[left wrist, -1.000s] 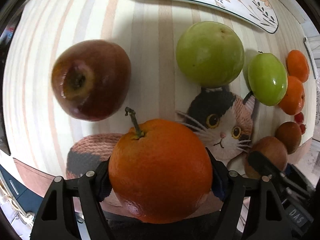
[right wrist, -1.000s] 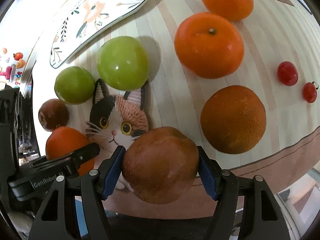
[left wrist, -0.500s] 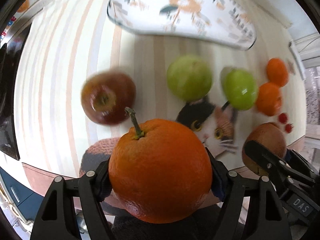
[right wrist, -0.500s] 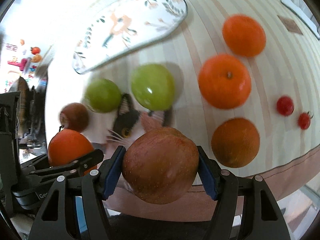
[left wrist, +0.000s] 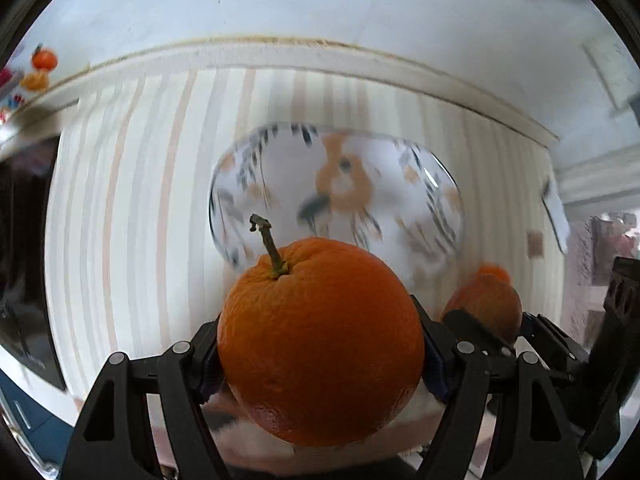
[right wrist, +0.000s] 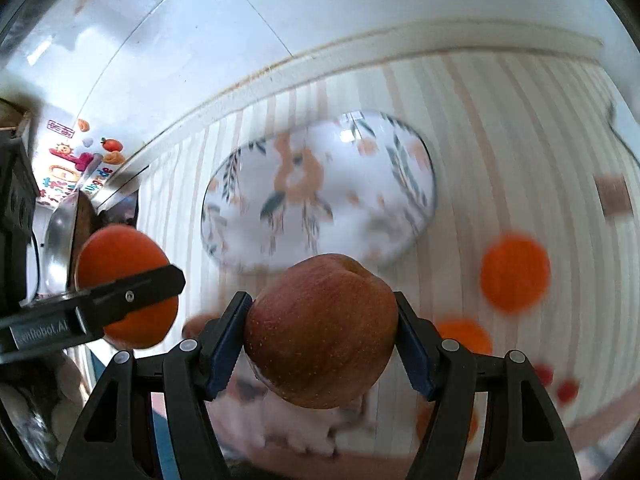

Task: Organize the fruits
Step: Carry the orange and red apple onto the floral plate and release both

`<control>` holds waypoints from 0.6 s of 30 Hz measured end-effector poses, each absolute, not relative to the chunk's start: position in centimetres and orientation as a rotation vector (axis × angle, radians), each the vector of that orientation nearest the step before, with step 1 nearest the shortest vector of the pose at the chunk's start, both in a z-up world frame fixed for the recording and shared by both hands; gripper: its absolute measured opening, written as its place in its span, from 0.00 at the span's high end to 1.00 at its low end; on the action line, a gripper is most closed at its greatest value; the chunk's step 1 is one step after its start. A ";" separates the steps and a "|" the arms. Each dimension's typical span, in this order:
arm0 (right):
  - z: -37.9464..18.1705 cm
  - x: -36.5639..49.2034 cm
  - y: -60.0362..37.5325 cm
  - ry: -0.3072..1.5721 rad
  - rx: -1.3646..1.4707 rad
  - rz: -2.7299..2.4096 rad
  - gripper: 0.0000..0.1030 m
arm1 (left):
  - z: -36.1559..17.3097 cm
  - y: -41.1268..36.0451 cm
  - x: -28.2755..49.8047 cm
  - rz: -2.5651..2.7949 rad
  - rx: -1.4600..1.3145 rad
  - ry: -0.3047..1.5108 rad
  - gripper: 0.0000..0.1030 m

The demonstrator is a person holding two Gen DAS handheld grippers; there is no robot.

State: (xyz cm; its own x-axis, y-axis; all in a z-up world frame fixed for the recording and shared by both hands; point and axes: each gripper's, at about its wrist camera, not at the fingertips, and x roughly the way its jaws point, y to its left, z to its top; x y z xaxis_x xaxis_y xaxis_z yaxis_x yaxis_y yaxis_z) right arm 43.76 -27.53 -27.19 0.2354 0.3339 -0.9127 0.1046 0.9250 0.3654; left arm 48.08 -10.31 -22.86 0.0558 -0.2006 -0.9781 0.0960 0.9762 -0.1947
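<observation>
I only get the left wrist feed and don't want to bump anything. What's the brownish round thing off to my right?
Observer: A red apple, clamped in the right claw.
Operator: And the orange sliver behind it?
Observer: A tangerine, lying on the striped cloth to the right of the plate and not touching it.
Operator: Anything smaller over there?
Observer: Two cherry tomatoes, blurred, nearer than the tangerine.
</observation>
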 end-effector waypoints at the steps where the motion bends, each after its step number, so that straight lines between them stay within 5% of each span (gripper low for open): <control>1: -27.8 45.4 -27.1 1.341 0.366 0.173 0.31 | -24.4 -10.5 49.9 -0.213 -0.084 1.509 0.27; 18: -35.9 57.3 -23.9 1.535 0.118 0.268 0.31 | -33.4 -10.7 58.3 -0.158 -0.100 1.721 0.27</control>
State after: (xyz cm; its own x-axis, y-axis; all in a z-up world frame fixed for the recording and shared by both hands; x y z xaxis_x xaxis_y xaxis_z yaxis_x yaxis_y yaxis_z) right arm 57.33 -23.94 -35.91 0.0138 0.2453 -0.9693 -0.0982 0.9651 0.2428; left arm 58.28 -10.72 -33.40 -0.1556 -0.1568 -0.9753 0.0240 0.9864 -0.1624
